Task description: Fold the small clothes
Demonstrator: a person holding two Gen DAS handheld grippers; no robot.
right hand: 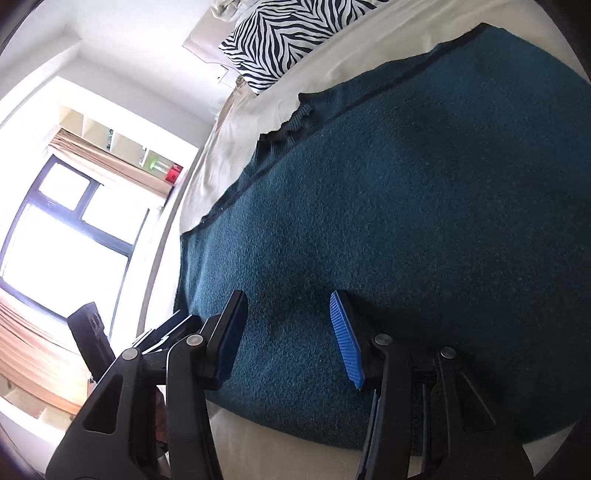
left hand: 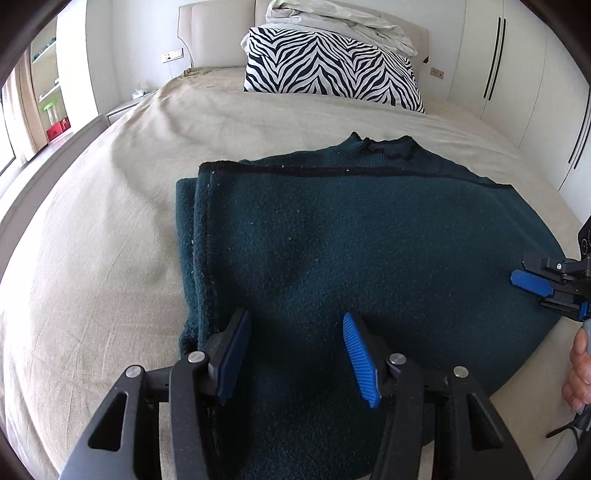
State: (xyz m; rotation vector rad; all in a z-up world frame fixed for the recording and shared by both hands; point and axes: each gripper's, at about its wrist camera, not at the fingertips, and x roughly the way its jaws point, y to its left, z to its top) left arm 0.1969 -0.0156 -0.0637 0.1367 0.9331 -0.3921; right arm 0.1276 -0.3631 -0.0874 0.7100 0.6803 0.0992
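Note:
A dark teal knit sweater [left hand: 351, 240] lies flat on the beige bed, its collar [left hand: 388, 146] toward the pillow and its left side folded over into a doubled edge [left hand: 192, 229]. My left gripper [left hand: 295, 350] is open and empty, hovering over the sweater's near left part. My right gripper [right hand: 288, 332] is open and empty over the sweater [right hand: 406, 221] near its right edge. The right gripper also shows in the left wrist view [left hand: 546, 291], at the sweater's right edge.
The beige bed sheet [left hand: 110, 240] surrounds the sweater. A zebra-print pillow [left hand: 332, 66] and a crumpled white blanket [left hand: 332, 18] sit at the headboard. White wardrobes [left hand: 517, 74] stand to the right. A window [right hand: 66, 240] and shelves lie to the left.

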